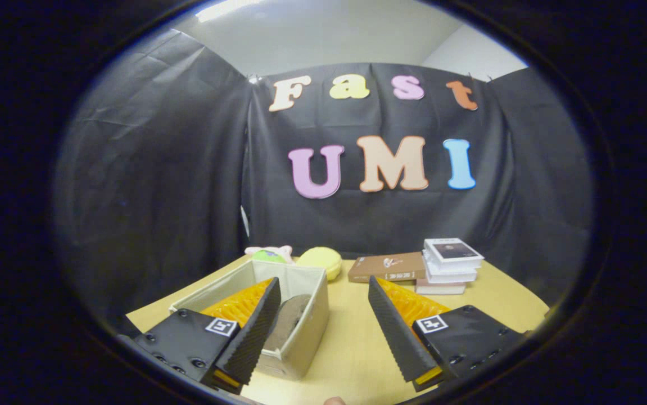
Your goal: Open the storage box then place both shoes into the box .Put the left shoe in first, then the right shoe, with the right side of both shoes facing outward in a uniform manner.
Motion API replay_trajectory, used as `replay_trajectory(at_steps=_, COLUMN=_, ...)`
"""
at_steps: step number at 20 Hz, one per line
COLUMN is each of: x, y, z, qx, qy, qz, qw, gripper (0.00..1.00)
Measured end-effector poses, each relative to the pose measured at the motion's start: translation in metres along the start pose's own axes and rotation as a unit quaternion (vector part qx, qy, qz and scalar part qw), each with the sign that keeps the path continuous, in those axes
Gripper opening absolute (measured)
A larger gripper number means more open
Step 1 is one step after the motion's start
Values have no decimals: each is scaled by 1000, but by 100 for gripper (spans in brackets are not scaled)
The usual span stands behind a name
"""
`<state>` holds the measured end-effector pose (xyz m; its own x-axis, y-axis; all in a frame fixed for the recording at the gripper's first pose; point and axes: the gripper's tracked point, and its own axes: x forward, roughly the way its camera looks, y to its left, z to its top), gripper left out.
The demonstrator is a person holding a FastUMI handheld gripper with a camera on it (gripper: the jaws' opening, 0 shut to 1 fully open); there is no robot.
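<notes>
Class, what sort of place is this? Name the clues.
Probably a staged recording booth: black cloth wall, a tabletop holding a fabric box and books, with the hand-held gripper open and empty.

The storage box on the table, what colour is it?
The storage box is beige, a plain fabric look, best seen in the gripper view; the hand-held gripper is open above it.

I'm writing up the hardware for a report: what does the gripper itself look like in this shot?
The gripper has two wedge-shaped jaws with ribbed, sawtooth-textured inner faces. Each is mounted on a black block with visible screw heads, and each block carries a small square black-and-white marker on top. Ridged plastic panels run along the jaws' outer sides. No cables show.
</notes>
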<state>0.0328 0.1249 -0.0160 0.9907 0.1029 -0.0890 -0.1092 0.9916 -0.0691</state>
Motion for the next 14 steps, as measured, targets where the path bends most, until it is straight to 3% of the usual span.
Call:
replay_trajectory(at_steps=3, x=-28, y=-11, z=-9, qx=21, qy=-32, qz=6, qw=999, gripper=99)
replay_trajectory(at_steps=9, x=-86, y=-36, z=-19, qx=-8, qy=-83, qz=-38, qw=996, gripper=99)
replay_trajectory(at_steps=14, x=-108, y=-42, z=-13, qx=0, qy=-107, qz=-54, qw=993, gripper=99)
